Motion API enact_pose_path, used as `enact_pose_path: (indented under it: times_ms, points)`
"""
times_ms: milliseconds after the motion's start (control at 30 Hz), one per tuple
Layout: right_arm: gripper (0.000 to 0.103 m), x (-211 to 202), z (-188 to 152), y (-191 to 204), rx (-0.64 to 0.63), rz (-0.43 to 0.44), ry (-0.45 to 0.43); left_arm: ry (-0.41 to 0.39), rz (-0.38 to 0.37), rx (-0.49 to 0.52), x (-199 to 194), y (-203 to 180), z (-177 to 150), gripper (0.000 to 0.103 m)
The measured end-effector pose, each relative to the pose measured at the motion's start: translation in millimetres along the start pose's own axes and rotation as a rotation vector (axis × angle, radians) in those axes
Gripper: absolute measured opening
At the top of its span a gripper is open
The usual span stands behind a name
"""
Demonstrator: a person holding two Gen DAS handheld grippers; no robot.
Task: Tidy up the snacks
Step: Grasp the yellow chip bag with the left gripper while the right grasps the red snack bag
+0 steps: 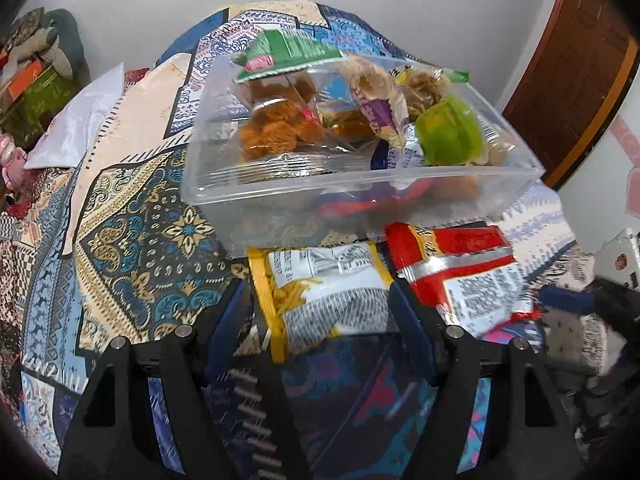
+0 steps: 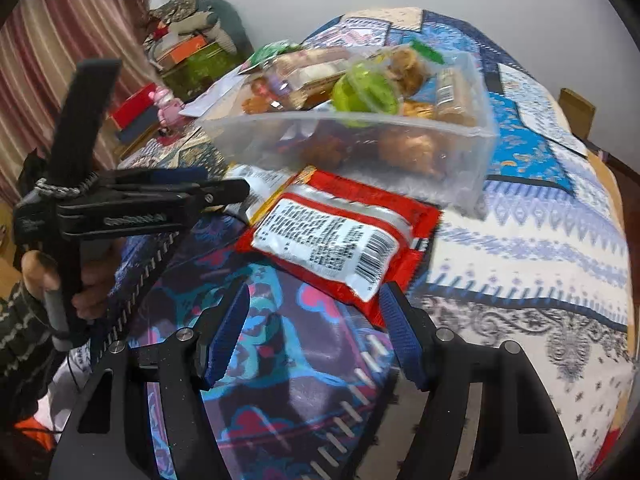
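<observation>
A clear plastic bin point(image 1: 224, 184) full of snack packs stands on the patterned bedspread; it also shows in the right wrist view point(image 2: 476, 148). In front of it lie a yellow-edged snack packet point(image 1: 324, 288) and a red snack packet point(image 1: 460, 276), the red one also in the right wrist view point(image 2: 340, 240). My left gripper point(image 1: 320, 300) is open, its fingers on either side of the yellow-edged packet. My right gripper point(image 2: 314, 308) is open, just short of the red packet's near edge. The left gripper shows from the side in the right wrist view point(image 2: 240, 190).
A white pillow point(image 1: 80, 120) lies left of the bin. Boxes and clutter point(image 2: 188, 56) sit on a stand beyond the bed. A wooden door point(image 1: 576, 68) is at the right. The bed edge point(image 2: 624, 240) runs along the right.
</observation>
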State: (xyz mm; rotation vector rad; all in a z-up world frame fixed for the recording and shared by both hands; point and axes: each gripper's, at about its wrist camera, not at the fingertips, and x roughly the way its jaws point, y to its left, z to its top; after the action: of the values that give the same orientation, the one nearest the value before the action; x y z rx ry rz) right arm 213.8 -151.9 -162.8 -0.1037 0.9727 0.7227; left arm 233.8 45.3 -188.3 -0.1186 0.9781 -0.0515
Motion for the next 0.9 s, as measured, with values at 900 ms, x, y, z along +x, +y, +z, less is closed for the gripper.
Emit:
enact_pose_path:
  times_ms: [900]
  points:
    - [0.067, 21.1, 18.3, -0.4, -0.004, 0.107, 0.11, -0.001, -0.06, 0.068, -42.0, 16.9, -73.5, 0.067]
